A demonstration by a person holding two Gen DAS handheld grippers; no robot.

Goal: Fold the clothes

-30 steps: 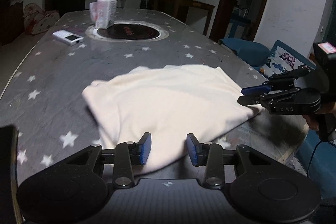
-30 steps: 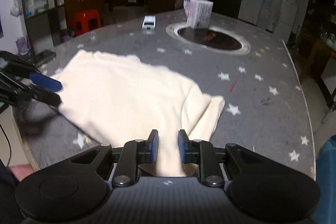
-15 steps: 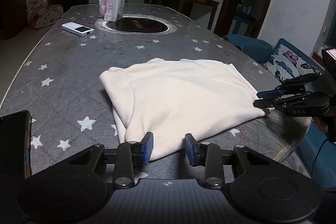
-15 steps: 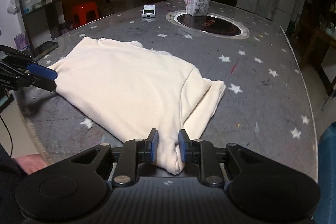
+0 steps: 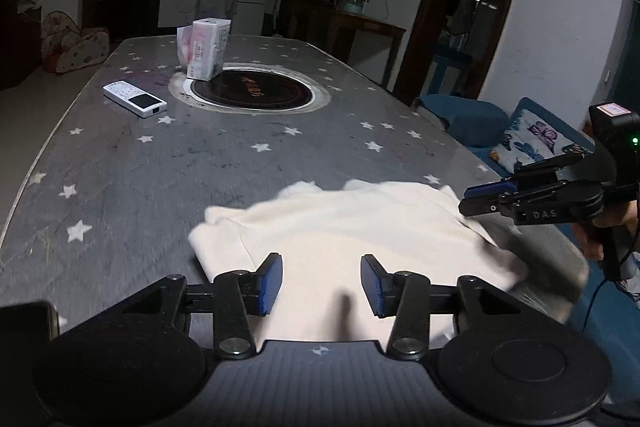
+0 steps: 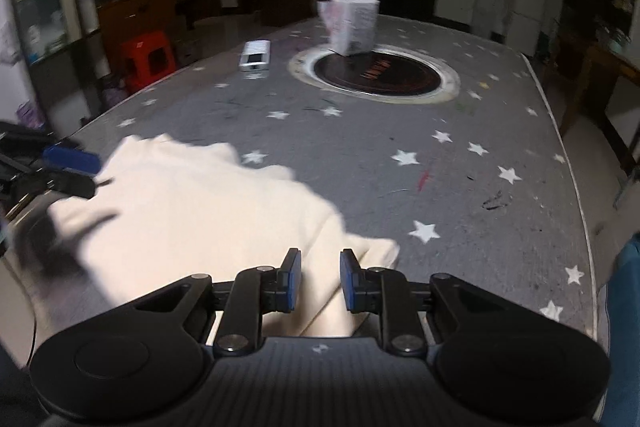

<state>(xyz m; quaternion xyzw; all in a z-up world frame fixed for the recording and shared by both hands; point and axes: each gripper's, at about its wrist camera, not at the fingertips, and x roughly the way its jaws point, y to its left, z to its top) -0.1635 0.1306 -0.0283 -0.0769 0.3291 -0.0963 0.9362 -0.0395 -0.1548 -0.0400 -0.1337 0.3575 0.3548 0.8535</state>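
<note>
The left gripper (image 5: 321,285) is being opened, its blue pads spread apart over the near edge of the folded cream garment (image 5: 352,227), which is being rested on the star-patterned table (image 5: 240,163). The right gripper (image 6: 316,281) is being kept narrow, with a fold of the garment seemingly pinched, though blur obscures contact. Farther off, a white remote (image 5: 134,99), tissue pack (image 5: 205,47) and inset round hob (image 5: 252,91) are being shown.
</note>
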